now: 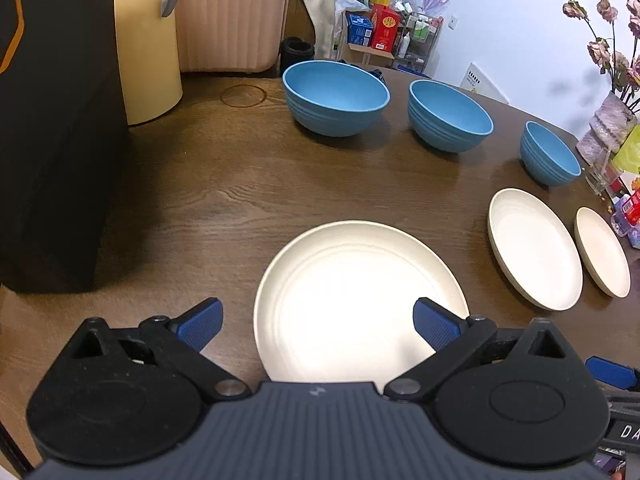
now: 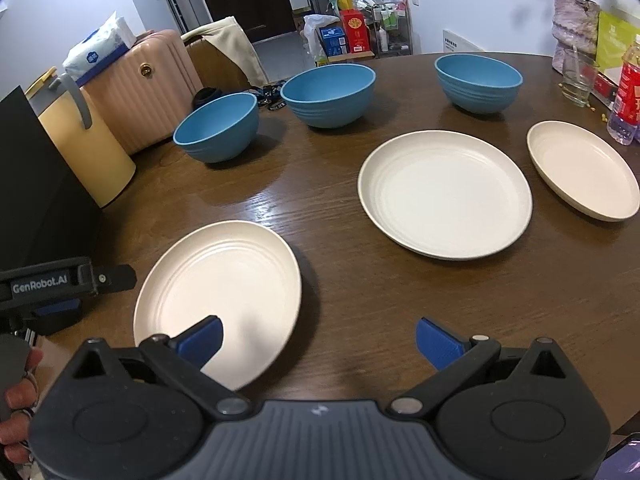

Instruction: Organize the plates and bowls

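Observation:
Three cream plates lie in a row on the brown wooden table: the nearest plate, a middle plate and a far-right plate. Behind them stand three blue bowls, left, middle and right. My left gripper is open, hovering over the nearest plate's near edge and holding nothing. My right gripper is open and empty, above bare table just right of that plate.
A black box and a yellow jug stand at the table's left. A pink suitcase is behind. A vase of dried flowers, a glass and a red-labelled bottle crowd the right edge. A hand shows at lower left.

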Motion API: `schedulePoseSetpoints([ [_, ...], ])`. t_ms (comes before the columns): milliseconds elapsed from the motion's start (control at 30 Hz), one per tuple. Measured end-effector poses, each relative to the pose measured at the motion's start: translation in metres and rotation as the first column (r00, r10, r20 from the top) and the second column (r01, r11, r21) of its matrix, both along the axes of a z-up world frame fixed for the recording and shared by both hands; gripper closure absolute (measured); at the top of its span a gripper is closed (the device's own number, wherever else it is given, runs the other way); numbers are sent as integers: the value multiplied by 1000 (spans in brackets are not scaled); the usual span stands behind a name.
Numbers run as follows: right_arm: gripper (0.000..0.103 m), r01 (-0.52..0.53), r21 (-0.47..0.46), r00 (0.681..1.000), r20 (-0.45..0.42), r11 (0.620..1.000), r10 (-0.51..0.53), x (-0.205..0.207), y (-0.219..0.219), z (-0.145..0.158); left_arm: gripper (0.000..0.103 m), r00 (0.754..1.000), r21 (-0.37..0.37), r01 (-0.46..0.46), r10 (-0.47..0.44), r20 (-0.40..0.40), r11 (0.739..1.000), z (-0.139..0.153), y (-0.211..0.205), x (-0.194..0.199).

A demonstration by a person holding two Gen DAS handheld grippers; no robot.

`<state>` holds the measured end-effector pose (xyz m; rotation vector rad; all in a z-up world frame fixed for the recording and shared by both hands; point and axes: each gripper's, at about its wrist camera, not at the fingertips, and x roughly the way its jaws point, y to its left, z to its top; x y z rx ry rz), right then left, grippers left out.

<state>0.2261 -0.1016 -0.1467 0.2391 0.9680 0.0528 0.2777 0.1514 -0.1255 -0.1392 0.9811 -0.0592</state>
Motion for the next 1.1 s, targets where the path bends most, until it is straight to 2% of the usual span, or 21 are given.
schedulePoseSetpoints([
  [600, 0, 10, -7, 1000, 18, 1000, -10, -22, -79, 0, 0, 1000, 0, -26, 26, -1, 1000, -6, -67, -28],
  [1100, 0, -59, -13, 998, 32, 998, 60, -33, -115, 1, 0, 993, 21, -114, 114, 36, 993, 5, -95, -65],
])
